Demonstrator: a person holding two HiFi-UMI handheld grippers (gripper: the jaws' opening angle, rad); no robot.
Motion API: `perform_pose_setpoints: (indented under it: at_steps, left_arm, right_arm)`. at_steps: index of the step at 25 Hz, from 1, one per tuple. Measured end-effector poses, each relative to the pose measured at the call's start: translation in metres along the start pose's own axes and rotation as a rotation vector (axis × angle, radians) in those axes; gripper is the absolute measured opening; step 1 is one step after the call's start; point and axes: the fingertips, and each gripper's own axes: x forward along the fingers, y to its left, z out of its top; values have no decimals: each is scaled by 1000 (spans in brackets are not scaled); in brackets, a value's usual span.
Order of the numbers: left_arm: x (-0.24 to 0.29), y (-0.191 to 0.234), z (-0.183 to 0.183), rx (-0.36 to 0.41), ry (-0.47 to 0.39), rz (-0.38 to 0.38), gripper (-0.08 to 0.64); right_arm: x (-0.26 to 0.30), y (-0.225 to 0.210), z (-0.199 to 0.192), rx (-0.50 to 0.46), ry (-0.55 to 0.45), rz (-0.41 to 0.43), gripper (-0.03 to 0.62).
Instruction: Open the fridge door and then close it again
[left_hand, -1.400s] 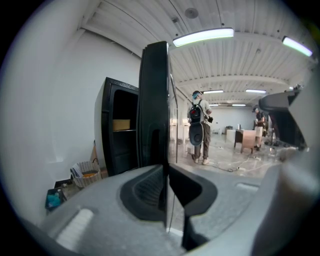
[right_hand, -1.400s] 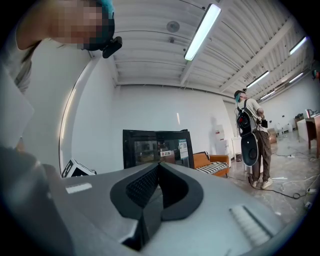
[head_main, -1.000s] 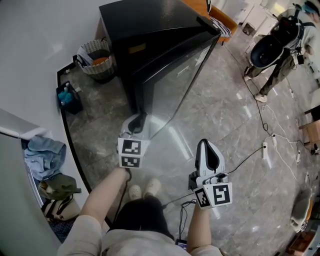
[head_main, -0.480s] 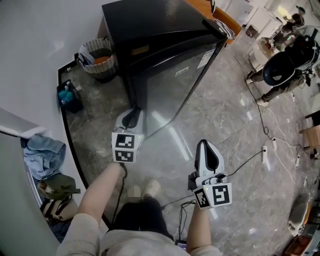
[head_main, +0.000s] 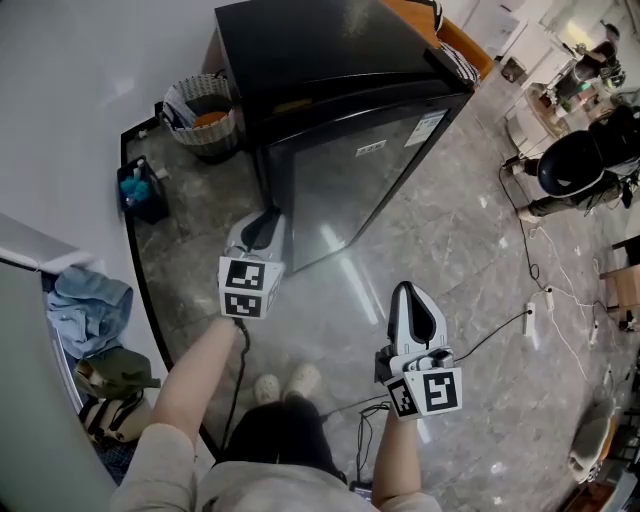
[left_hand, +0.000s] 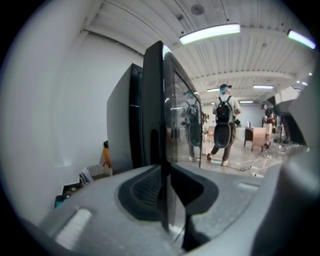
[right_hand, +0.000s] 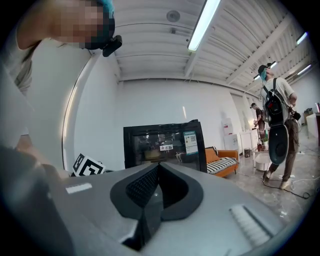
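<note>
Grey marble floor (head_main: 450, 250) underfoot. The black fridge (head_main: 320, 50) stands ahead of both tools, its glass door (head_main: 350, 190) closed or nearly so. Beyond it to the right is a person (left_hand: 222, 125), and to its left a basket (head_main: 205, 110). My left gripper (head_main: 266, 222) tips slightly down. Its jaws have just been opening and are slightly apart, with the door's edge between them. My right gripper (head_main: 410, 292) is level, back from the door, jaws together, empty.

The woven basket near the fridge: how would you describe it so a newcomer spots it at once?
Find the black fridge against the white wall. On the floor at its left in the head view stands the basket. It is round, pale and woven, unlike the small dark crate beside it.
</note>
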Motion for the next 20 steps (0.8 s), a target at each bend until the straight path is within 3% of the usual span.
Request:
perform_pose_setpoints:
  at_steps: [20]
  left_arm:
    - [22,31,5,-7,-1,30,64]
  right_arm:
    - [22,-3,-5,-3,18,12,-11]
